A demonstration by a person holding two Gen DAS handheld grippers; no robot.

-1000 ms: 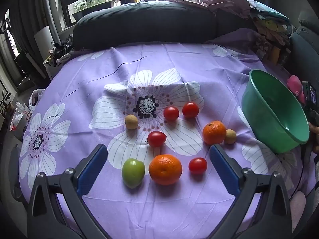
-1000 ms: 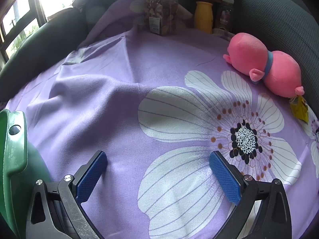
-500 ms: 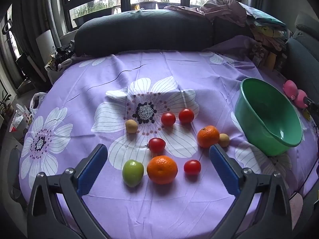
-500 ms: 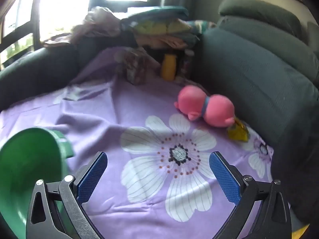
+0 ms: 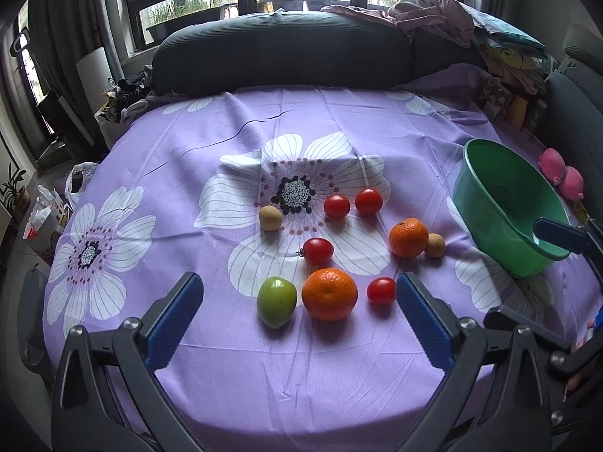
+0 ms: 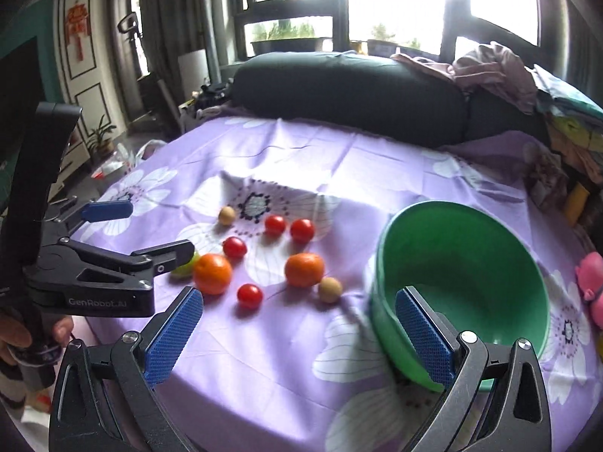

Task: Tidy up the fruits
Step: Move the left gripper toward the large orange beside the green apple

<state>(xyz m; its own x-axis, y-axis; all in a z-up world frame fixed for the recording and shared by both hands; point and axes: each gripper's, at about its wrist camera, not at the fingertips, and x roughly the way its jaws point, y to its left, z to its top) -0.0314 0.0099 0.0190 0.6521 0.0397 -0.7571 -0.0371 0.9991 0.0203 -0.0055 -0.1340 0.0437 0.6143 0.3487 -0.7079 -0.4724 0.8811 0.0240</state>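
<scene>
Fruits lie on the purple flowered cloth [image 5: 339, 120]: a green apple [image 5: 276, 302], two oranges [image 5: 329, 293] [image 5: 408, 237], several red tomatoes such as one [image 5: 381, 290], and two small tan fruits [image 5: 270, 218] [image 5: 435, 245]. An empty green bowl [image 5: 508, 203] sits tilted at the right. My left gripper [image 5: 297, 312] is open and empty, just short of the apple and near orange. My right gripper [image 6: 297, 324] is open and empty, in front of the bowl [image 6: 459, 275] with one pad over its near rim. The left gripper also shows in the right wrist view [image 6: 132, 226].
A dark sofa cushion [image 5: 279, 49] lines the far edge. A pink plush toy [image 5: 561, 173] lies right of the bowl. Piled clothes [image 5: 452, 19] and small containers sit at the back right. Bags [image 5: 49, 211] lie on the floor at the left.
The right gripper has swung left from the plush toy side and now faces the bowl and fruits. The bowl has settled lower on the cloth. The left gripper has barely moved.
</scene>
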